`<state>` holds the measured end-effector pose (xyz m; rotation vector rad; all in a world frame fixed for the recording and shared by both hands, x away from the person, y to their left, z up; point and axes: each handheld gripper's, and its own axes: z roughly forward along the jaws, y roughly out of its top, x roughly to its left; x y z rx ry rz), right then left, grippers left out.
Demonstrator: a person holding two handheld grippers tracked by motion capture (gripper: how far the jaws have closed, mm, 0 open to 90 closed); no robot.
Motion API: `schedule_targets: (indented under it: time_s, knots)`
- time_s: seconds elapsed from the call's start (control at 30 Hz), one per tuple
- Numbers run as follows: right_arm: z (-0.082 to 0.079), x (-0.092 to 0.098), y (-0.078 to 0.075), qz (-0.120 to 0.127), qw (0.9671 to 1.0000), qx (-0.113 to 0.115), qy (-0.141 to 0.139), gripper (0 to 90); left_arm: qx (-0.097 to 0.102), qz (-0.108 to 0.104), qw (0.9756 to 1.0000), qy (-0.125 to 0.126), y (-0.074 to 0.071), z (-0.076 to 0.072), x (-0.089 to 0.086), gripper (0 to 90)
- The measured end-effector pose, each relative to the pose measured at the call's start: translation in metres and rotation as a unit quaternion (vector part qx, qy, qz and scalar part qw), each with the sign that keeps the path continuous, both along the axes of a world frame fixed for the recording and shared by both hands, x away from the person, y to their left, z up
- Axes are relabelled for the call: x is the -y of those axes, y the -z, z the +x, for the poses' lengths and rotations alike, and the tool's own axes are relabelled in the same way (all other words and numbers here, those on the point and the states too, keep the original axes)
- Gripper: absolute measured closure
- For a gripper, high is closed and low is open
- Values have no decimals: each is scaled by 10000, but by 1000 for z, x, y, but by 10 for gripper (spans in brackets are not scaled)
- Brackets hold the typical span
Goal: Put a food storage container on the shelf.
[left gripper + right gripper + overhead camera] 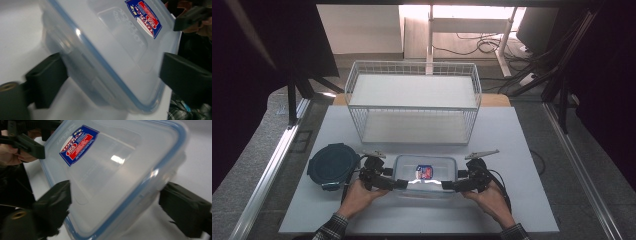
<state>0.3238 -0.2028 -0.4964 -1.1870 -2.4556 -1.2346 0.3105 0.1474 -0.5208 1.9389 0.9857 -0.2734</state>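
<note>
**Both grippers on the box**

I have the left gripper (399, 183) and right gripper (448, 185) each closed across an end of the clear container (425, 173), near table (522, 150) edge, long axis left-right, label up. Dark round lid (332, 164) just left. Wire basket (413, 102) beyond
</note>
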Motion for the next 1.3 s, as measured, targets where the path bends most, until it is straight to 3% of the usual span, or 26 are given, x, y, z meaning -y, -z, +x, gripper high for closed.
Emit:
schedule_targets:
  time_s: [0.03, 0.13, 0.2, 0.27, 0.47, 0.5, 0.53, 0.57, 0.6, 0.67, 0.8, 1.13, 1.3]
  knots:
    - [-1, 3, -2, 40, 10000, -41, 9, 179, 22, -86, 9999, -54, -1, -4, -5, 147]
    - [-5, 5, -4, 29, 10000, -64, -46, 220, 72, -86, 9999, -25, -3, -7, -7, 207]
    - [-10, 12, -8, 188, 9997, -101, 79, 362, 140, -209, 9996, -117, -8, -14, -14, 300]
    - [-14, 18, -12, 306, 9994, -69, 122, 429, 151, -357, 9991, -181, -8, -19, -19, 367]
    - [-23, 14, -19, 161, 9994, 128, 293, 471, 215, -420, 9982, -361, -11, -27, -20, 460]
    - [-27, 14, -21, 196, 9986, 250, 425, 495, 257, -440, 9979, -398, -12, -29, -20, 476]
    - [-27, 14, -21, 196, 9986, 250, 425, 495, 311, -438, 9976, -433, -13, -30, -20, 476]
    - [-30, 15, -23, 249, 9975, 428, 511, 513, 435, -332, 9974, -473, -15, -31, -18, 488]
    - [-30, 15, -23, 249, 9975, 428, 511, 513, 435, -332, 9974, -473, -15, -31, -18, 488]
    - [-33, 15, -27, 291, 9958, 642, 586, 520, 451, -417, 9968, -502, -14, -31, -18, 488]
    - [-33, 17, -28, 356, 9952, 698, 588, 524, 451, -500, 9961, -562, -16, -30, -18, 498]
    - [-30, 16, -41, 454, 9930, 951, 531, 525, 764, -563, 9932, -672, -36, -27, -22, 497]
    - [-23, 13, -59, 517, 9910, 1140, 465, 528, 921, -671, 9910, -702, -52, -22, -28, 503]
